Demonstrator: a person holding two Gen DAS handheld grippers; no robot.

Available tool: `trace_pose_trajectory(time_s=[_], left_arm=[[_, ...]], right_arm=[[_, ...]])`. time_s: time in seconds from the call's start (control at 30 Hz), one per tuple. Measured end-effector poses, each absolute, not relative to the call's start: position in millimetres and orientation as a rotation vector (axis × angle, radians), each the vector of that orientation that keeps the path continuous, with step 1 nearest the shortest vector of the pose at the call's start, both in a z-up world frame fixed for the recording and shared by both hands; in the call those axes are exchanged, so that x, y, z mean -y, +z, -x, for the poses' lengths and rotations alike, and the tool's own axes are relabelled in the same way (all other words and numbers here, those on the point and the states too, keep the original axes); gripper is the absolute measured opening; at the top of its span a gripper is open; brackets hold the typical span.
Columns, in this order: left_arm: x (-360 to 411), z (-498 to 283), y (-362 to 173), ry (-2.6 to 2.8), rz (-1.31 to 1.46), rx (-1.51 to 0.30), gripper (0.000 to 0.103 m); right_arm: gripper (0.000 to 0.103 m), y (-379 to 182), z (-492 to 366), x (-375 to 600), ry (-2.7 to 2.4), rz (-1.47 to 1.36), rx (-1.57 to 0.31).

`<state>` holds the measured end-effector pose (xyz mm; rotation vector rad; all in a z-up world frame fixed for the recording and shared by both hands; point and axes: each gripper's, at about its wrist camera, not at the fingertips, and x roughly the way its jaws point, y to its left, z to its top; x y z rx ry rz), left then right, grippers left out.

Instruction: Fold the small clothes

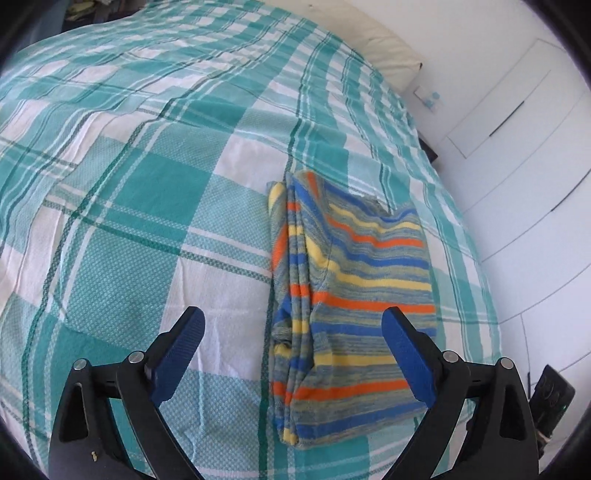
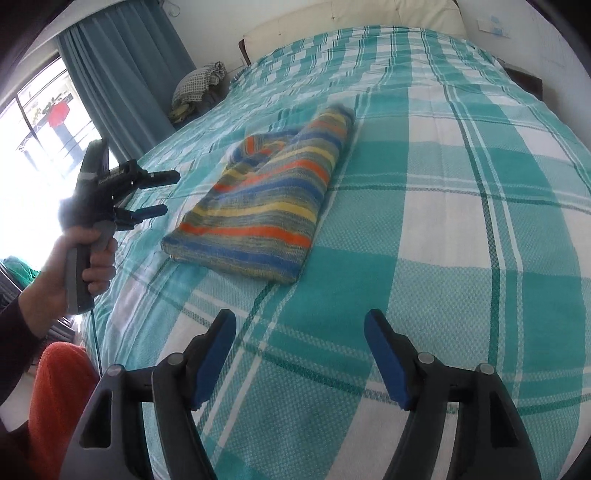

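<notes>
On the bed (image 1: 129,206), the striped garment (image 1: 351,295) is lying folded at one o'clock of the left tool (image 1: 291,354); both tools are standing apart, empty, the right tool (image 2: 300,356) well short. Next likely calls for another garment.

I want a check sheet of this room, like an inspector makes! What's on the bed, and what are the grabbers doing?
Surface: bed with a teal and white checked bedspread, a little wrinkled.
Job's things: one striped garment folded into a rectangle, lying flat on the bedspread, nothing touching it.
Clutter: bundle of checked cloth beside the bed's far corner; orange cloth at the near edge.
Grippers: left gripper jaws open above the garment, nothing held; right gripper jaws open over bare bedspread, nothing held.
Cables: thin cord hanging below the left gripper's handle.
Surroundings: teal curtain, bright window, white cabinet doors, cream headboard.
</notes>
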<state>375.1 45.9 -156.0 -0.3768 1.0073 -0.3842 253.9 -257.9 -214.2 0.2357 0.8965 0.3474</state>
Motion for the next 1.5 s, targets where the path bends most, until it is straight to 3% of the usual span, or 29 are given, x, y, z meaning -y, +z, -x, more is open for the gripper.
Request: trace_pose_trajectory(time_s=[0.13,0.27,0.33,0.37,0.4,0.43,0.5,0.7,0.77,0.83,0.87,0.9,0.93,0.97,1.07,1.17,1.4,1.5], left_arm=[[-11,-405,-190,-0.378,0.18,-1.145,0.097],[10,-410,-197,-0.391,0.062,-1.093,0.094],[16,-418,-199,-0.423,0.104,-1.105,0.067],[19,-423,-201,-0.438,0.14,-1.123,0.032],[21,-427,-201,-0.425,0.164,-1.138,0.022],[21,-429,-199,-0.412,0.181,-1.135,0.019],[21,-427,-186,-0.42,0.198,-1.102,0.017],[21,-409,-110,-0.497,0.181,-0.937,0.016],[26,-410,-94,-0.498,0.176,-0.908,0.02],[34,-414,-102,-0.457,0.151,-0.949,0.046],[37,-414,-115,-0.419,0.114,-0.991,0.074],[37,-409,-129,-0.378,0.071,-1.018,0.077],[33,-399,-141,-0.344,0.036,-1.034,0.076],[27,-386,-150,-0.322,0.013,-1.048,0.076],[11,-328,-148,-0.27,-0.06,-0.994,0.078],[8,-266,-120,-0.209,-0.117,-0.896,0.101],[20,-176,-53,-0.022,-0.197,-0.794,0.102],[20,-149,-33,-0.006,-0.197,-0.783,0.102]], right_arm=[[0.077,-200,-328,262,0.352,-0.314,-0.868],[0.073,-225,-408,261,0.361,-0.43,-0.967],[0.055,-244,-431,249,0.369,-0.467,-0.996],[0.052,-251,-438,238,0.399,-0.487,-0.997],[0.048,-257,-444,224,0.407,-0.477,-1.005],[0.037,-259,-446,209,0.359,-0.406,-1.009],[0.028,-250,-444,190,0.282,-0.299,-0.986],[0.024,-170,-416,187,0.344,-0.241,-0.798],[0.024,-145,-412,191,0.352,-0.246,-0.747],[0.026,-135,-413,197,0.346,-0.268,-0.73],[0.029,-139,-416,202,0.332,-0.28,-0.752],[0.043,-150,-419,209,0.31,-0.291,-0.797],[0.068,-165,-420,218,0.269,-0.284,-0.859],[0.077,-180,-416,229,0.204,-0.258,-0.909],[0.08,-198,-374,268,0.098,-0.173,-0.938],[0.09,-188,-317,281,0.068,-0.062,-0.919],[0.102,-129,-211,267,0.116,-0.003,-0.866],[0.102,-101,-183,259,0.133,-0.014,-0.847]])
